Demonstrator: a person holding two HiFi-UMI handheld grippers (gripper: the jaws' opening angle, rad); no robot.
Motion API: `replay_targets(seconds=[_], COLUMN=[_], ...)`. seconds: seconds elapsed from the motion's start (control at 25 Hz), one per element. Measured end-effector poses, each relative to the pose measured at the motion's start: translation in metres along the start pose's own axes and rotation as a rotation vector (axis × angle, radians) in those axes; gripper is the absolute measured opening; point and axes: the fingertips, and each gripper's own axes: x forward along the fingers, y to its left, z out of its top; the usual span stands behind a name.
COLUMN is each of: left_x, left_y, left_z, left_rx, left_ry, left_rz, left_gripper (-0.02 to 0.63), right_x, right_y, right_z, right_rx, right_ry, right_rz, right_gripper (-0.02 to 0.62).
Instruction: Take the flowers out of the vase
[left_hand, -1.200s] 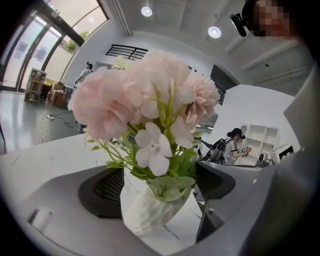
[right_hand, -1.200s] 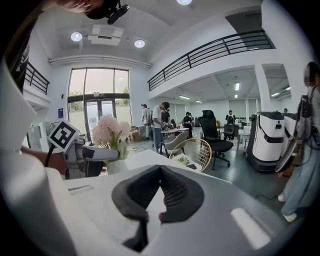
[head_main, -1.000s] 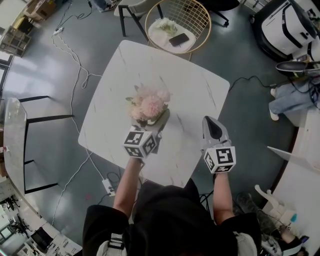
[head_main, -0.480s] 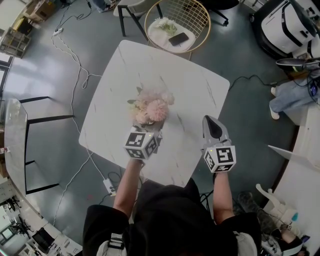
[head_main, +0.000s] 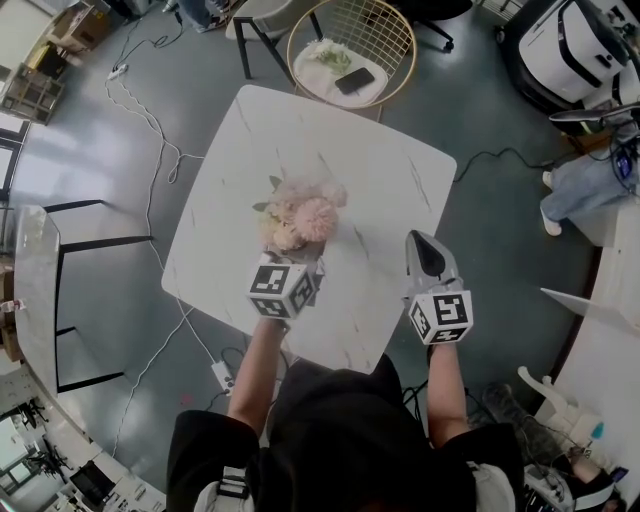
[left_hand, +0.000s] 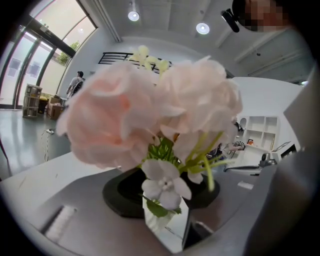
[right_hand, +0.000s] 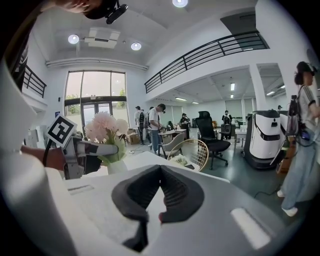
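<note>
Pink flowers in claw

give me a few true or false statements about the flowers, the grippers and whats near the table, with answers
1. The flowers stand in the vase. True.
2. The right gripper holds a flower. False: its jaws are together on nothing, off to the side of the vase.
3. The left gripper is well clear of the flowers. False: its jaws have just been closing with the flowers between them, just above the vase.
4. A phone lies on the wire chair beyond the table. True.
5. The table is black. False: it is white with marble veins.
</note>
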Motion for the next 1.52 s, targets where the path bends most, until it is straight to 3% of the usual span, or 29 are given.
replay_targets(seconds=[0.88,1.52], left_x=[-0.033,-0.083], left_y=[-0.024,-0.042], left_z=[0.053,0.098], left_rx=[0.118,0.141], left_ry=[-0.104,-0.19], left_rz=[-0.025,-0.089], left_gripper=[0.181,0.179], right_x=[-0.037,-0.062], right_y=[0.004,0.04], right_z=[0.017,0.035], right_rx=[0.011,-0.005], right_ry=[-0.081,-0.135], right_rz=[-0.032,-0.057], right_gripper=[0.002,0.002])
